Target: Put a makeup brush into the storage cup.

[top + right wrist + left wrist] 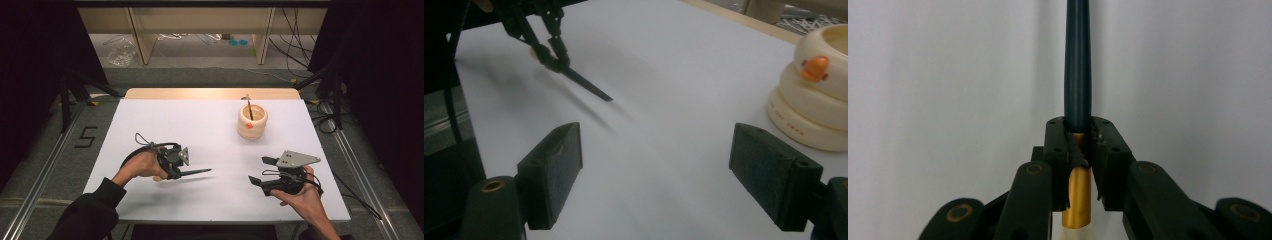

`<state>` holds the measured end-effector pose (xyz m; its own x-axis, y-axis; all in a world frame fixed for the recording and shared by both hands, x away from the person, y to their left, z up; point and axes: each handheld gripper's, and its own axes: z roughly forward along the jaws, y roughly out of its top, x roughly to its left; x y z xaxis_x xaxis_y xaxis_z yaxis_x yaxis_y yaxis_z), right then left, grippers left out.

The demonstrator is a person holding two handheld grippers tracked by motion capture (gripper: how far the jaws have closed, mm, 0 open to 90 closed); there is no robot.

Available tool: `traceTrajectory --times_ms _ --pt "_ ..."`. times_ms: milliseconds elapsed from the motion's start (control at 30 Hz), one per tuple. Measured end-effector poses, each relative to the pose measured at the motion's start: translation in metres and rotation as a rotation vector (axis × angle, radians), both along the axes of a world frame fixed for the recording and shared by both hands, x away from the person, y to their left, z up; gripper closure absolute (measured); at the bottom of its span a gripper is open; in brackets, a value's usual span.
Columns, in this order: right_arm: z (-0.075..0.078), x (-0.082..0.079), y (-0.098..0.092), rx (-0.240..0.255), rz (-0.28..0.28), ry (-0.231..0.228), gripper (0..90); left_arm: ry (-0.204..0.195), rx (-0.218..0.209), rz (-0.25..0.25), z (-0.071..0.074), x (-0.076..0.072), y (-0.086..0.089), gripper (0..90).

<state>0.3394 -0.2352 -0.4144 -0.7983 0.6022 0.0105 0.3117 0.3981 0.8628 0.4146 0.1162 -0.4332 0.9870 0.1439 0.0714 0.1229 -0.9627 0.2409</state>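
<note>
1. The left gripper is clamped on a slender dark-handled paintbrush with a gold ferrule and pale bristles, holding it roughly level above the white tabletop. In the left gripper view the pads pinch right where the gold band meets the dark handle, and the long handle runs out ahead of the jaws.

2. The right gripper sits low at the near right with its jaws spread wide and nothing between them.

3. A cream ribbed ceramic pot with a small orange mark stands toward the far right of the tabletop, well apart from both grippers. A thin dark stick already stands in it.

4. Risk, as I judge it: the grip is narrow and close to the bristle end, so the long handle could swivel or slip in the pads during a quick turn.

5. If the brush goes to the pot, its handle tip could strike the rim, tip the pot, or knock the stick.

6. Open room is generous: bare white surface lies between the grippers and the pot. The near edge runs close under both hands, and the pot is nearer the far and right edges.
</note>
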Motion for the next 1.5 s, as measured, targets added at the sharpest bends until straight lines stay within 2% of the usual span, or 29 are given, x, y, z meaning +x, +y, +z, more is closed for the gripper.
traceTrajectory --times_ms 233,367,567,667,1000,1133,1333,1467,1500 --pt "-0.001 0.002 0.016 -0.063 0.108 0.01 24.6 -0.006 -0.017 -0.065 0.004 -0.014 -0.019 78.4" --pt "-0.003 0.002 0.023 -0.097 0.135 0.006 24.9 -0.009 -0.019 -0.088 0.006 -0.021 -0.026 78.4" --pt "-0.004 0.004 0.031 -0.122 0.16 -0.007 25.4 -0.009 -0.036 -0.114 0.008 -0.029 -0.035 78.4" --pt "-0.004 0.005 0.036 -0.14 0.178 -0.004 25.5 -0.006 -0.041 -0.117 0.009 -0.032 -0.037 78.4" --pt "-0.009 0.009 0.059 -0.182 0.268 0.003 30.0 -0.029 -0.039 -0.148 0.014 -0.037 -0.047 78.4" --pt "-0.012 0.012 0.065 -0.213 0.297 0.012 31.1 -0.035 -0.042 -0.16 0.016 -0.039 -0.05 78.4" --pt "-0.017 0.012 0.074 -0.257 0.341 0.023 35.1 -0.041 -0.031 -0.159 0.015 -0.042 -0.054 78.3" --pt "-0.018 0.012 0.078 -0.271 0.358 0.029 37.6 -0.046 -0.026 -0.143 0.017 -0.044 -0.054 78.4" --pt "-0.018 0.012 0.079 -0.268 0.363 0.035 38.7 -0.043 -0.029 -0.155 0.017 -0.044 -0.055 78.4"
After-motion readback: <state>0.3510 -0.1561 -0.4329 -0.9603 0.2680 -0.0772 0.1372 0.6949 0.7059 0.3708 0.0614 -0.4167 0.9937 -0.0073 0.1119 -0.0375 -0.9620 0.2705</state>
